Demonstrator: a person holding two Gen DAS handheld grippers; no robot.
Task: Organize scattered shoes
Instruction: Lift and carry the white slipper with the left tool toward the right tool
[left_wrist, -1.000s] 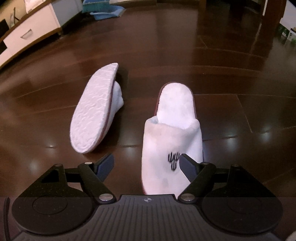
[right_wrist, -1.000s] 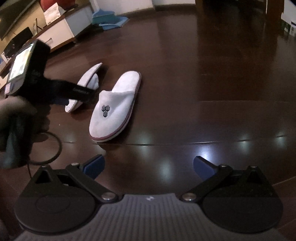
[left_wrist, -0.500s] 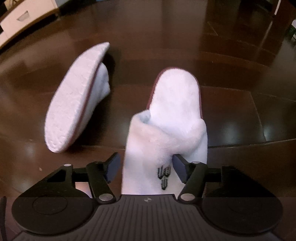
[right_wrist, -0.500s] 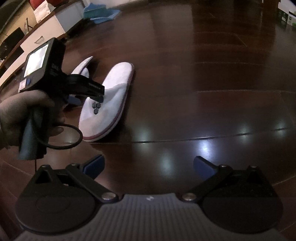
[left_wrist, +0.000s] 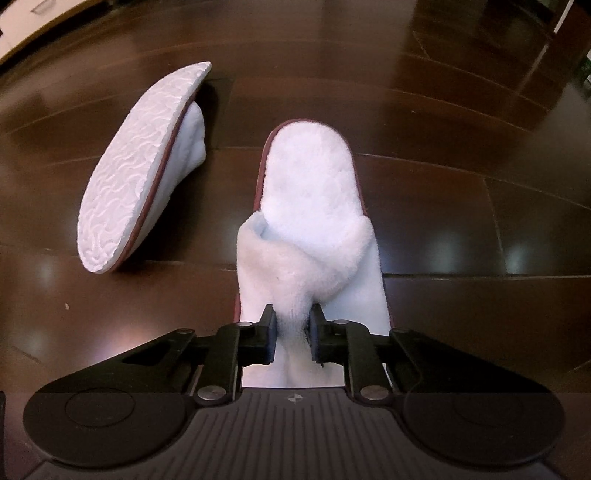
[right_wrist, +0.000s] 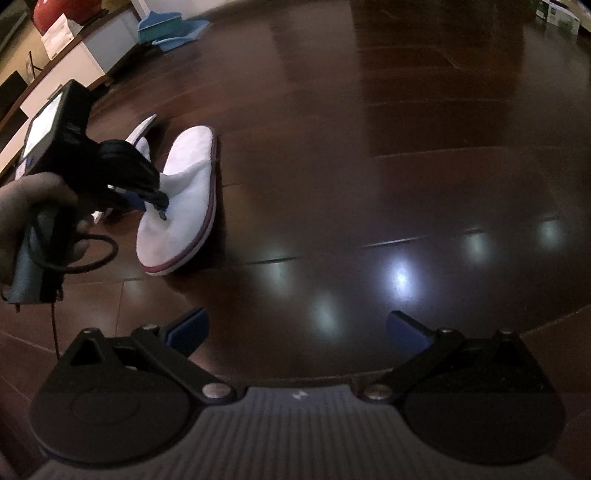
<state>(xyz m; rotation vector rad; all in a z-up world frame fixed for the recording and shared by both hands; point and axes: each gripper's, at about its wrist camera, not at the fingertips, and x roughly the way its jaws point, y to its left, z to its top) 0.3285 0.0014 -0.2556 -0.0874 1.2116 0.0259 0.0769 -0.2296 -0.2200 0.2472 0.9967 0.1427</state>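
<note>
- no writing i can read; the dark emblem on the upright slipper (left_wrist: 310, 206) sits bunched out of sight now.
- my left gripper (left_wrist: 291, 334) has closed since a second ago, pinching its fluffy toe band.
- the tipped slipper (left_wrist: 136, 173) lies just left, sole showing, on the dark floor (left_wrist: 461, 229).
- my right gripper (right_wrist: 295, 326) hangs spread, empty.

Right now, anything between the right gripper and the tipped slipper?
Yes. The upright slipper, pinched by the left gripper, and the hand holding it sit between the open right gripper and the tipped slipper.
</note>
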